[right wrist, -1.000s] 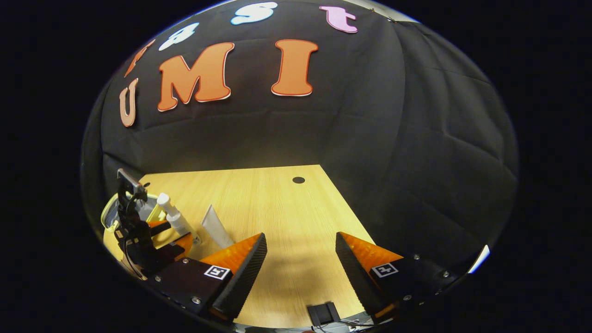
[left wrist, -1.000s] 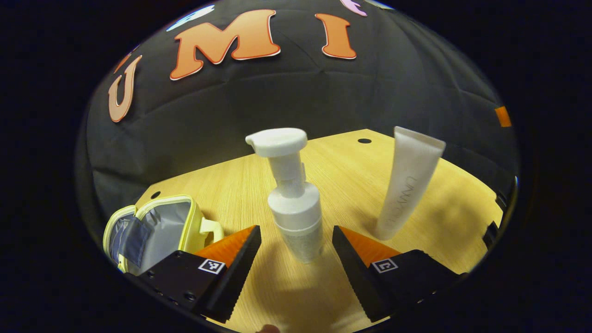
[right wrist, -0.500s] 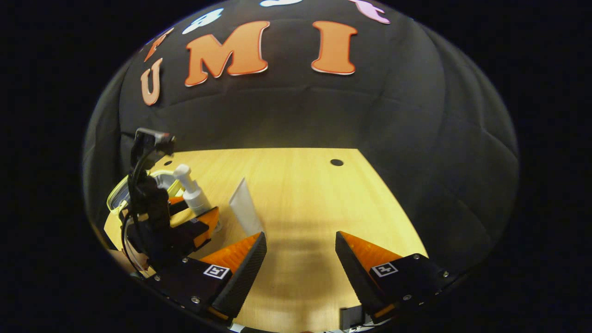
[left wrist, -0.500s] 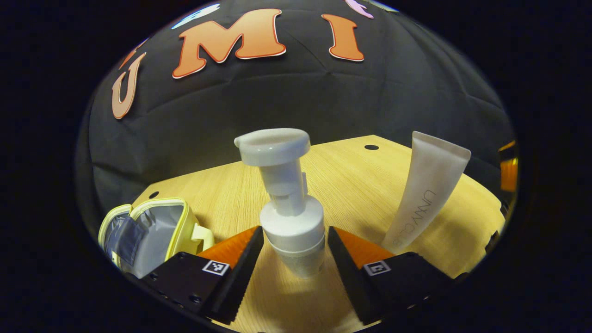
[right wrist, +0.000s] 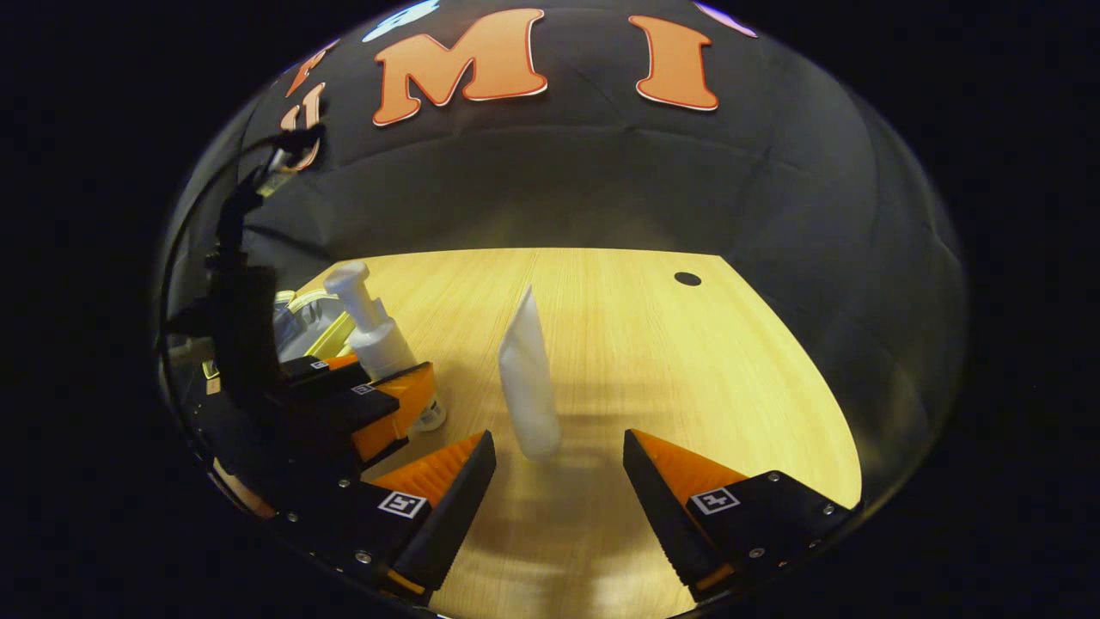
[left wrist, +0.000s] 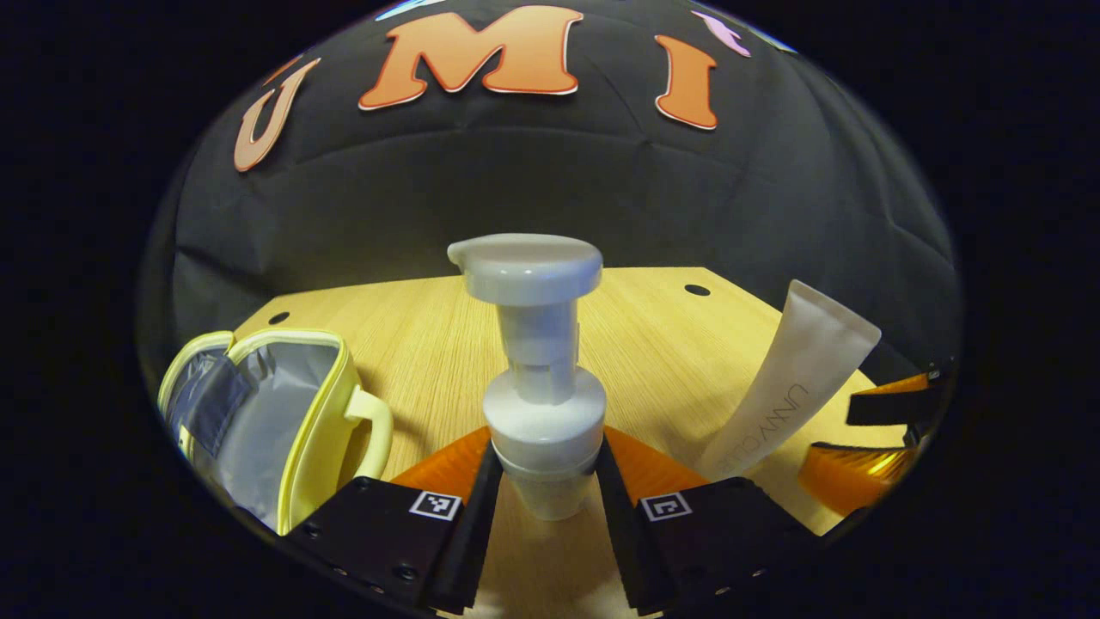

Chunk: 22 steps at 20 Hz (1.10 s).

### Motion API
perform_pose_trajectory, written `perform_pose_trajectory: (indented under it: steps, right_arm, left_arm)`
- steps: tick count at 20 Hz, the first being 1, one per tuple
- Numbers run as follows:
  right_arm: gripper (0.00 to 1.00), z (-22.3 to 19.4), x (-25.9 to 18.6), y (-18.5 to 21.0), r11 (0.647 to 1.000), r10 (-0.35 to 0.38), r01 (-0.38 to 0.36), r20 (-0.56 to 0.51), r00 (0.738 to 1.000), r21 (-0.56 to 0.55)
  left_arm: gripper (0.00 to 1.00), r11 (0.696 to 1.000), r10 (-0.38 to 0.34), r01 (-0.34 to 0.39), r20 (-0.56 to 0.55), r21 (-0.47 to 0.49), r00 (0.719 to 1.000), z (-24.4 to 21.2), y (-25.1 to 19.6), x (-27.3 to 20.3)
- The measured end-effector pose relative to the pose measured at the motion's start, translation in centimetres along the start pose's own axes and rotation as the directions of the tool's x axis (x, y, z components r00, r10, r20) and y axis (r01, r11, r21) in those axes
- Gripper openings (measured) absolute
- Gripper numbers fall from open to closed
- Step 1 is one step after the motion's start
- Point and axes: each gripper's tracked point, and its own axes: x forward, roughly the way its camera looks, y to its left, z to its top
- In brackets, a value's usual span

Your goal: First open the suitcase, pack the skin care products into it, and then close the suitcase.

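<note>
So my left claw (left wrist: 543, 481) has the white pump bottle (left wrist: 540, 378) clamped between both fingers, right under its collar, bottle upright on the wooden counter (left wrist: 653, 344). The suitcase (left wrist: 258, 421), a little yellow zip case, sits wide open just off to the left of it, grey lining showing. The white tube (left wrist: 786, 387) stands on its cap to the right, leaning a bit. From the right gripper view, my right claw (right wrist: 559, 477) is spread open with that tube (right wrist: 526, 383) standing just ahead of the gap, not touching either finger. The pump bottle (right wrist: 371, 322) is further left.
</note>
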Motion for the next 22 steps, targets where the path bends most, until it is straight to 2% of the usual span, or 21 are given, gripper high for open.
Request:
perform_pose_trajectory:
  steps: [7, 9, 11, 13, 15, 19, 21, 22]
  right_arm:
    - [0.96, -0.3, 4.1, 1.4, 1.0, -0.01, 0.01, -0.009, 1.0, 0.004]
    - [0.89, -0.6, 4.8, 1.6, 1.0, -0.008, 0.008, -0.02, 1.0, 0.005]
    - [0.69, -1.1, 5.2, 1.8, 1.0, -0.012, 0.012, -0.037, 0.999, 0.007]
    - [0.45, -0.9, 5.3, 1.8, 1.0, -0.016, 0.017, -0.03, 0.999, 0.023]
    - [0.46, -0.8, 5.3, 1.9, 0.999, -0.019, 0.02, -0.034, 0.999, 0.033]
    - [0.39, -0.3, 4.2, 2.6, 0.999, -0.001, 0.003, -0.04, 0.999, 0.051]
    - [0.34, 0.7, 3.3, 3.0, 0.999, 0.006, -0.004, -0.033, 0.999, 0.054]
    - [0.38, 1.4, 2.7, 3.2, 0.998, 0.01, -0.008, -0.028, 1.0, 0.061]
  left_arm:
    - [0.61, 1.0, 0.006, -0.006, 0.033, -0.007, 0.999, 3.1, 2.5, -3.1]
    - [0.61, 1.0, 0.01, -0.01, 0.043, -0.014, 0.999, 3.9, 3.1, -3.9]
    - [0.61, 1.0, 0.014, -0.014, 0.05, -0.007, 0.999, 4.4, 3.6, -4.5]
    - [0.61, 1.0, 0.008, -0.006, 0.046, -0.026, 0.999, 4.6, 4.0, -5.0]
    - [0.61, 0.998, 0.001, 0.001, 0.033, -0.062, 0.999, 4.8, 4.4, -5.6]
    - [0.61, 0.998, 0.031, -0.03, 0.03, -0.048, 0.999, 5.9, 6.9, -7.6]
    - [0.61, 0.996, 0.028, -0.026, 0.015, -0.08, 1.0, 6.5, 8.3, -9.0]
    - [0.61, 0.996, 0.014, -0.013, 0.006, -0.084, 1.0, 6.7, 9.1, -9.6]
